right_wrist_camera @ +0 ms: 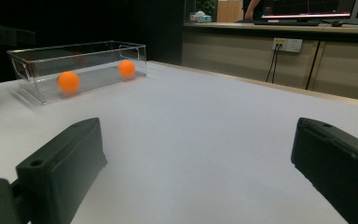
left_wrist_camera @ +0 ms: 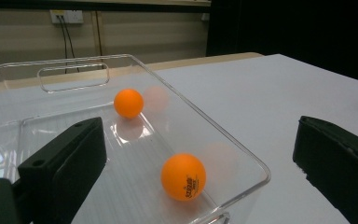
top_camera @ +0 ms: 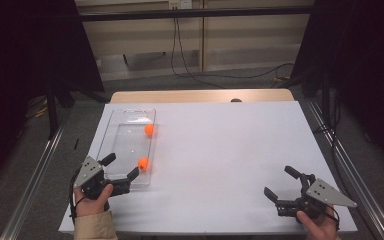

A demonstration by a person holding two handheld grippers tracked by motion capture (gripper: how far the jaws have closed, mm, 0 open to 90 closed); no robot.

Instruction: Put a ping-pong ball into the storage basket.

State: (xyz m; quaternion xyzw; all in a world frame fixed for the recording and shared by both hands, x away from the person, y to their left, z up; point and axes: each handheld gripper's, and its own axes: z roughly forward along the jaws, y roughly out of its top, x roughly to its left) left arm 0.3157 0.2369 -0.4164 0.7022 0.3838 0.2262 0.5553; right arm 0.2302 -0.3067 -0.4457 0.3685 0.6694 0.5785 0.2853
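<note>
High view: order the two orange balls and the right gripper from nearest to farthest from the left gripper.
From the left gripper:
1. Near ball, at the tray's near end, beside one jaw.
2. Far ball, farther up the tray.
3. Right gripper, across the table.

Each hand carries a black two-jaw gripper with blocky, flat-faced plastic jaws. The left gripper [top_camera: 121, 168], at seven o'clock on the table, has a grey three-cornered metal plate [top_camera: 88, 170] on top, dotted with small dark screw holes, and a thin black cable [top_camera: 73, 200] looping beside the wrist. A tan sleeve [top_camera: 94, 226] covers that forearm. The right gripper [top_camera: 281, 181], at five o'clock, bears a matching grey plate [top_camera: 329, 193]. Each jaw shows a small round hole near its base.
</note>
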